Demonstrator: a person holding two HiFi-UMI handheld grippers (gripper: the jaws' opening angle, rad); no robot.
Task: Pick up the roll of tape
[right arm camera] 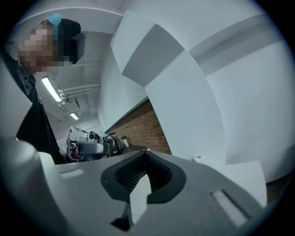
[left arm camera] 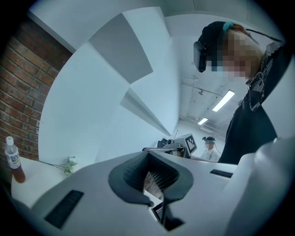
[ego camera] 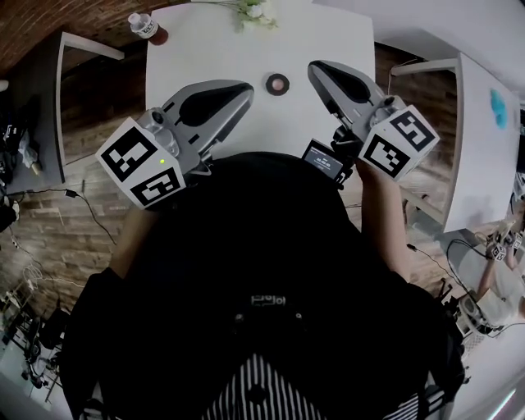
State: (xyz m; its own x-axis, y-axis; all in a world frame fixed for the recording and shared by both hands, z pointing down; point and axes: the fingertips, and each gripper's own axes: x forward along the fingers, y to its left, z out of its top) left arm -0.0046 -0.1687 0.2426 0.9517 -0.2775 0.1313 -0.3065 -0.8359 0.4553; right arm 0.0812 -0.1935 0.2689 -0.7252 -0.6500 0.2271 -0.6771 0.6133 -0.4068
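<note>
The roll of tape [ego camera: 277,84], a small dark ring with a pinkish core, lies flat on the white table [ego camera: 205,49], between my two grippers and a little beyond their tips. My left gripper [ego camera: 243,89] hovers to the left of the tape, jaws shut and empty. To the tape's right, my right gripper [ego camera: 317,70] is also shut with nothing in it. Both point nearly level. The tape shows in neither gripper view; the left gripper [left arm camera: 148,153] and right gripper [right arm camera: 145,152] there look across the room with their jaws together.
A bottle [ego camera: 148,28] with a dark drink stands at the table's far left corner, and white flowers [ego camera: 254,12] lie at the far edge. A grey desk [ego camera: 41,98] stands to the left, a second white table [ego camera: 484,139] to the right. Brick flooring and cables surround them.
</note>
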